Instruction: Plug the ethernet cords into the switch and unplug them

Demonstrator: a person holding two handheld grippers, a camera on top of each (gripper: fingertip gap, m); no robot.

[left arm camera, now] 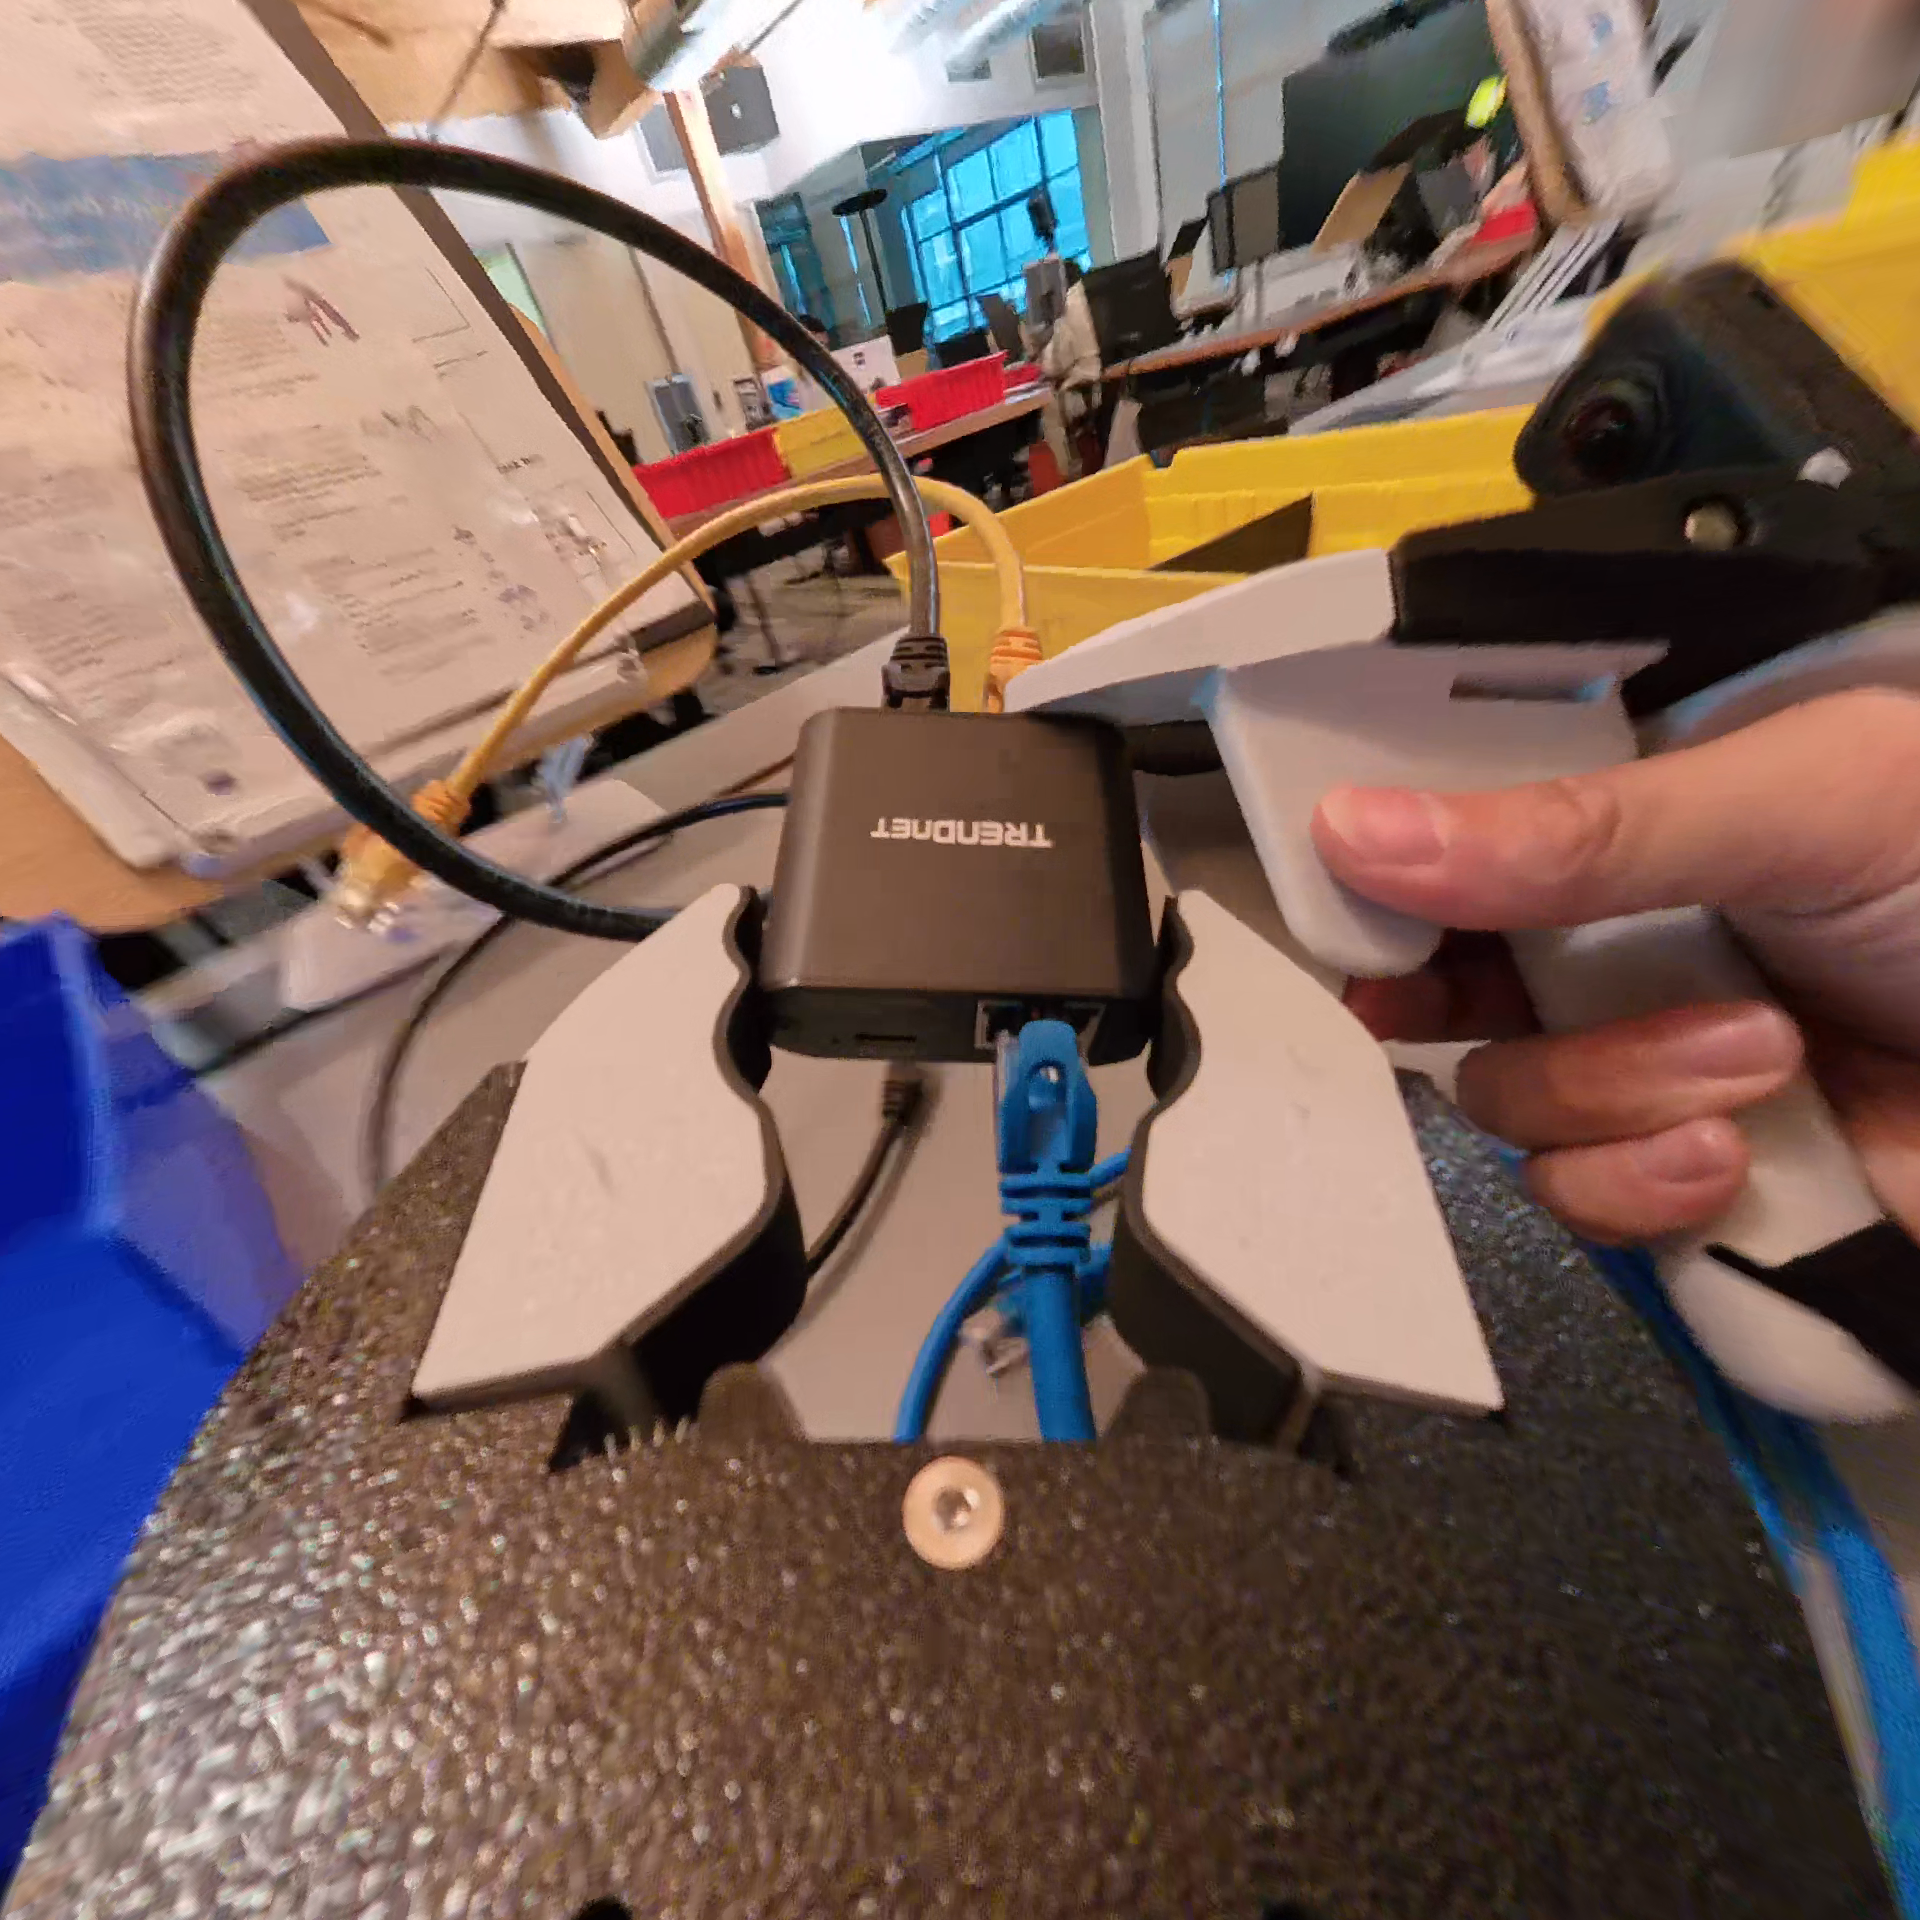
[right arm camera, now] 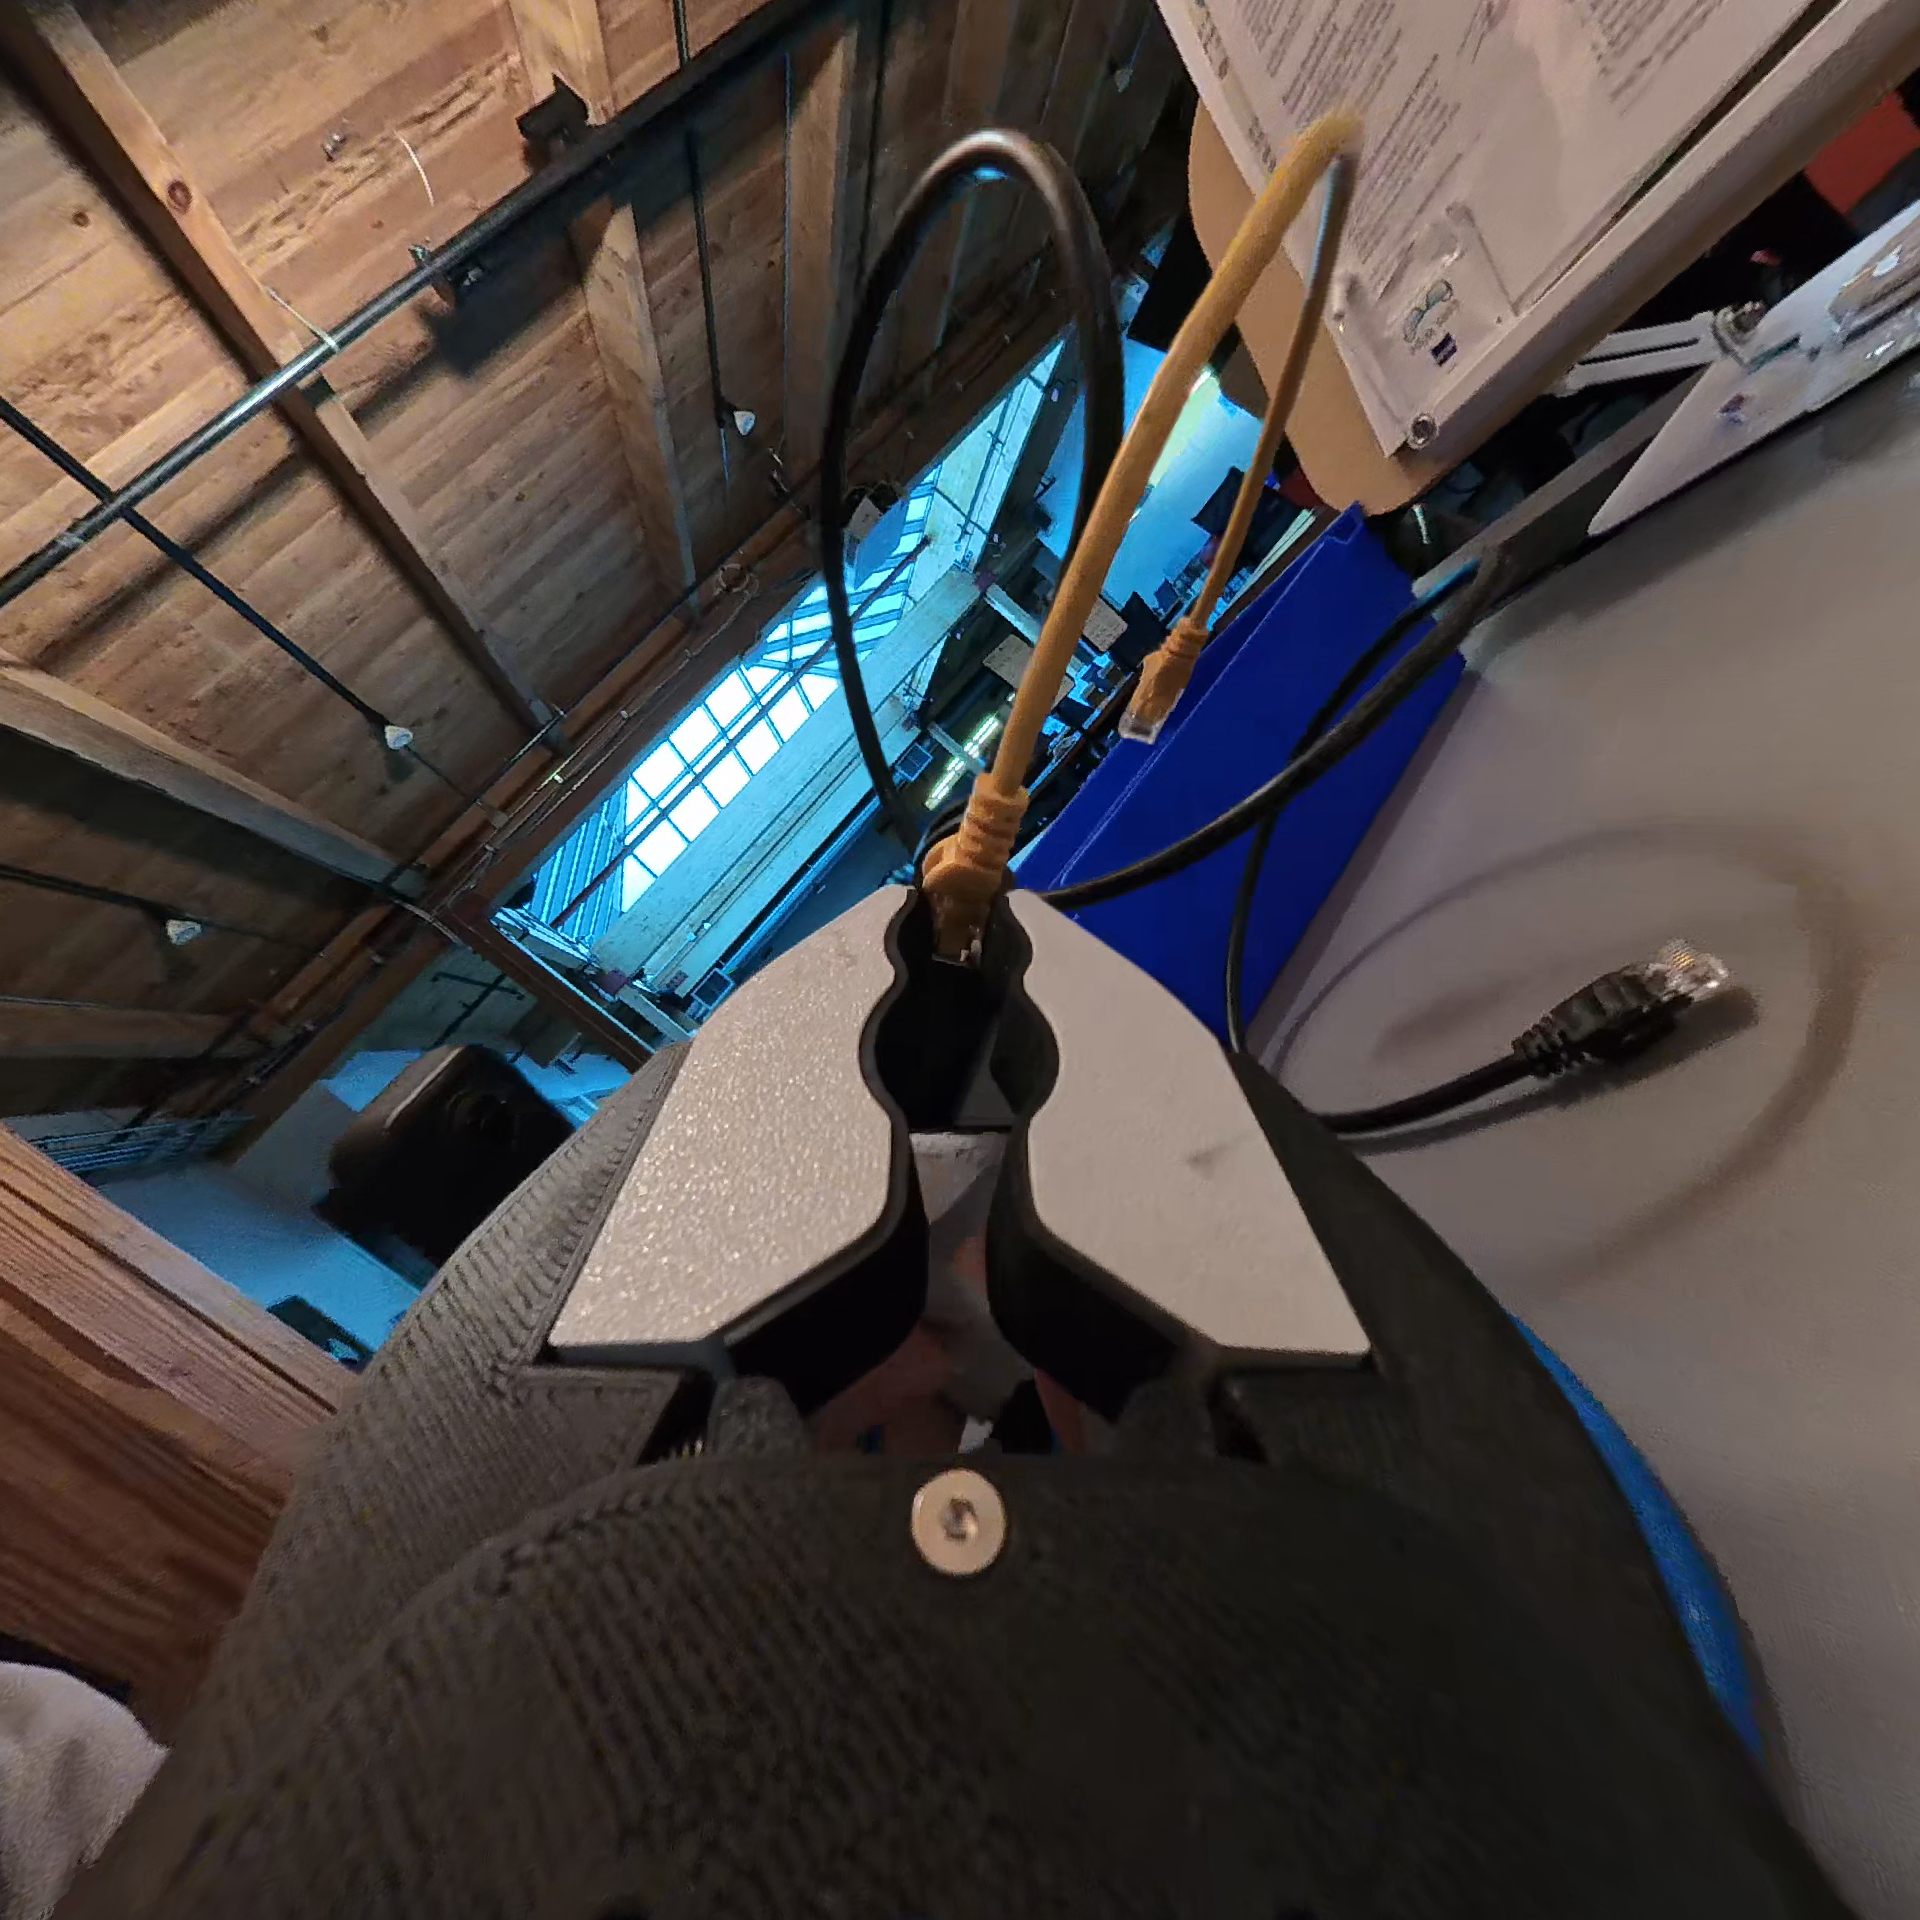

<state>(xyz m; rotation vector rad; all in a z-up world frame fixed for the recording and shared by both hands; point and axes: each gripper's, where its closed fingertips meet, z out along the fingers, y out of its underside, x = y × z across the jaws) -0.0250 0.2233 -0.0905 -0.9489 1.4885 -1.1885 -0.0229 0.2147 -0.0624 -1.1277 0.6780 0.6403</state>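
- Two fingers of the left gripper (left arm camera: 956, 966) clamp the black switch (left arm camera: 956, 862) — blue cord (left arm camera: 1044, 1143) plugged in.
- Right gripper (right arm camera: 961, 935) pinches the yellow cord (right arm camera: 971, 862) plug — fingers narrow.

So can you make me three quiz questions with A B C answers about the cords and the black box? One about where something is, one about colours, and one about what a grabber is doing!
1. Where does the blue ethernet cord plug into the switch?
A. the side nearest the left wrist camera
B. the top
C. the far side

2. Which colours are the two cords on the switch's far side?
A. red and green
B. black and yellow
C. white and blue

3. What is the left gripper doing?
A. hanging open, away from everything
B. squeezing a yellow bin
C. gripping the switch by its sides

Answers: 1 A, the blue plug sits in a port facing the camera. 2 B, a black cord and a yellow cord enter side by side. 3 C, its fingers press against both sides of the switch.
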